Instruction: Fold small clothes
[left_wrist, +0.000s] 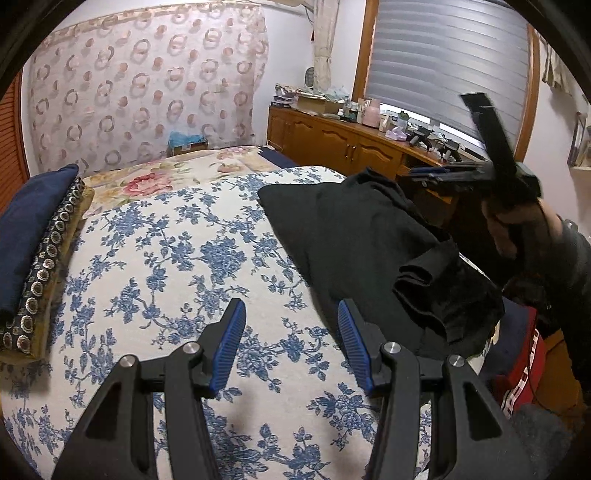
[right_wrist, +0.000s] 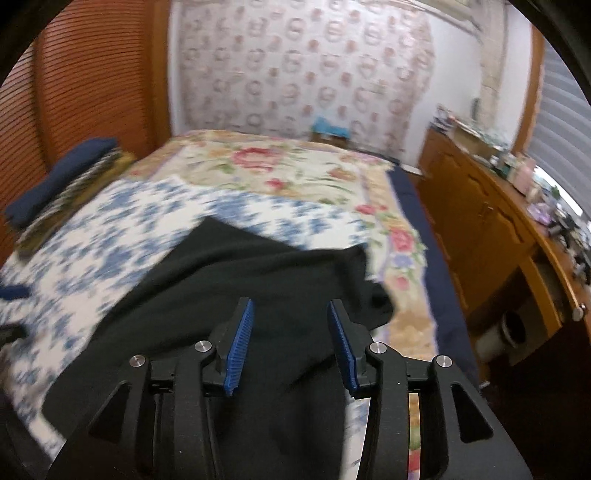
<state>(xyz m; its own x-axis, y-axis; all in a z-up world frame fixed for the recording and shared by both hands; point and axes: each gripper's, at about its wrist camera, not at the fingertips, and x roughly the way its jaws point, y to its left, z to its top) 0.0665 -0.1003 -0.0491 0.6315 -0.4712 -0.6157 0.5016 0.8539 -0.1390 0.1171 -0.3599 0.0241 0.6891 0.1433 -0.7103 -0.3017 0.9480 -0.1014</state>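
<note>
A black garment lies partly folded and rumpled on the right side of the bed's blue-flowered cover. My left gripper hangs open over the cover just left of the garment's near edge, with nothing between its blue pads. In the right wrist view, which is blurred, the same black garment spreads under my right gripper. That gripper stands open above the cloth, and nothing is pinched between its pads. A hand holding the right gripper shows at the right edge of the left wrist view.
A folded stack of navy and patterned clothes rests at the bed's left edge. A pink-flowered blanket covers the far part. A cluttered wooden cabinet runs along the right. A red bag sits beside the bed.
</note>
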